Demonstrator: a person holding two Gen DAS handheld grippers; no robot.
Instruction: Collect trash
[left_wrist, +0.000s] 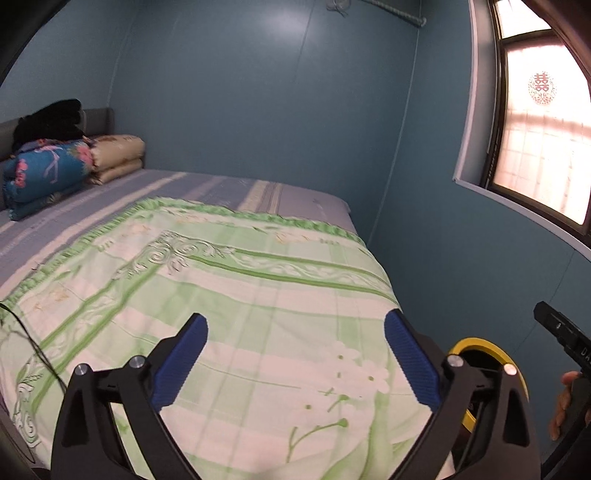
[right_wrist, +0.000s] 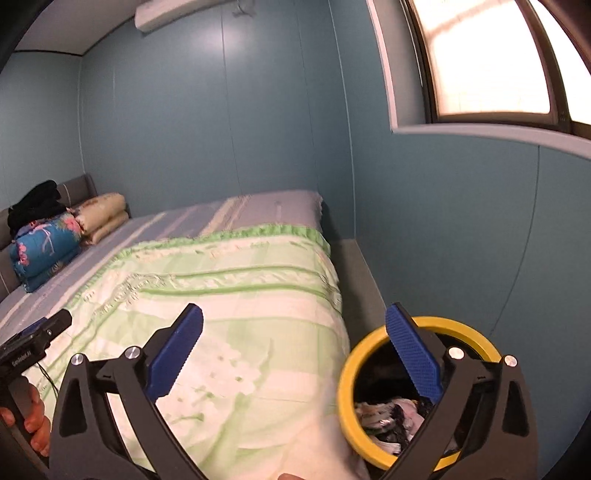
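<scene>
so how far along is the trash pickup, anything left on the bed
Done: crumpled wrappers already lie inside the yellow-rimmed bin beside the bed. In hand: nothing; the left gripper and right gripper both stand wide open and empty. Left: the green floral bedspread shows no loose trash in either view, only a thin black cable at its left edge. The floor is mostly hidden, so it cannot be ruled out.

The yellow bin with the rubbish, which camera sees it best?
The right wrist camera. It looks down into the yellow bin beside the bed, so the crumpled trash inside shows. The left wrist camera catches only a bit of its rim behind a gripper finger.
</scene>
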